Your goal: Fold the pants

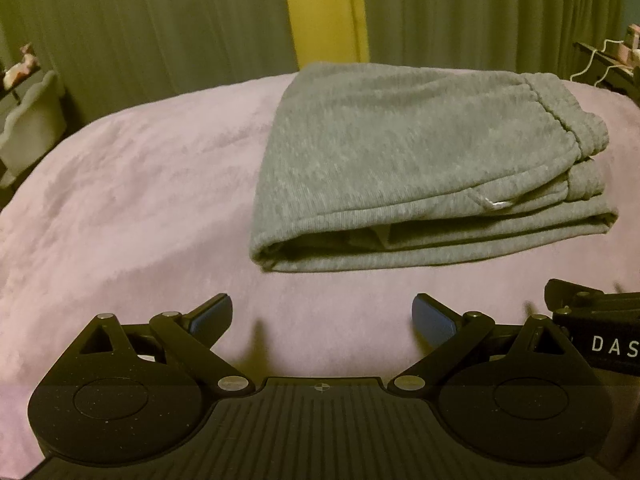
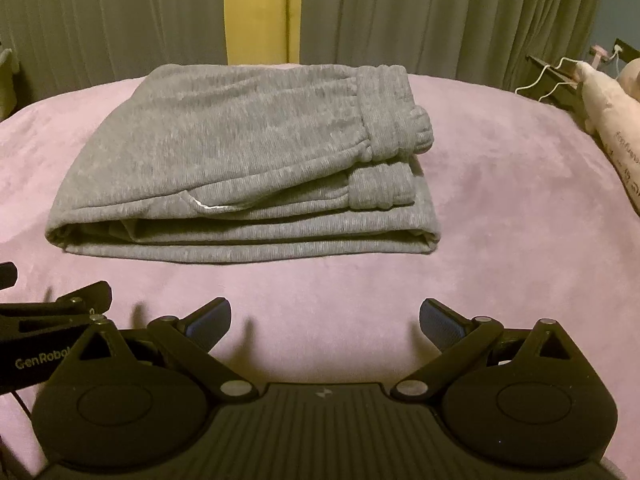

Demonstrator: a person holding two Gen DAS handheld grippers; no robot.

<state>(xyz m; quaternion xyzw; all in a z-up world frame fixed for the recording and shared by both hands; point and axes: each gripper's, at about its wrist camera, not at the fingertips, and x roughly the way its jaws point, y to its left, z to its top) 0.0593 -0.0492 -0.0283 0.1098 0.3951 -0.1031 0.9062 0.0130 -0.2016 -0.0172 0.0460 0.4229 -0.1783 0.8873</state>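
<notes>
The grey pants (image 1: 424, 160) are seen folded into a compact stack of several layers, lying on the pink blanket (image 1: 132, 200) toward its far side, close to the green curtain (image 1: 140, 20). In the left wrist view the pants are shown to the right of centre, with a white scalloped bin (image 1: 30, 120) at the blanket's left edge; what is held in the bin cannot be told. In the right wrist view the pants (image 2: 248, 160) are set left of centre, and a pale pink pillow (image 2: 612, 120) and a white wire hanger (image 2: 548, 80) are shown past the blanket's right edge, well apart from the pants. The elastic waistband (image 2: 396, 120) is seen at the right end of the stack, and a rounded fold at its left end. A yellow strip of wall (image 2: 260, 12) is seen between the curtain panels behind the pants. The left gripper (image 1: 322, 316) is held with its fingers spread wide and nothing between them, on the near side of the pants and clear of the fabric. The right gripper (image 2: 325, 318) is likewise spread wide and empty, near the stack's front edge without touching it. Bare blanket is left in front of the pants and to both sides.
</notes>
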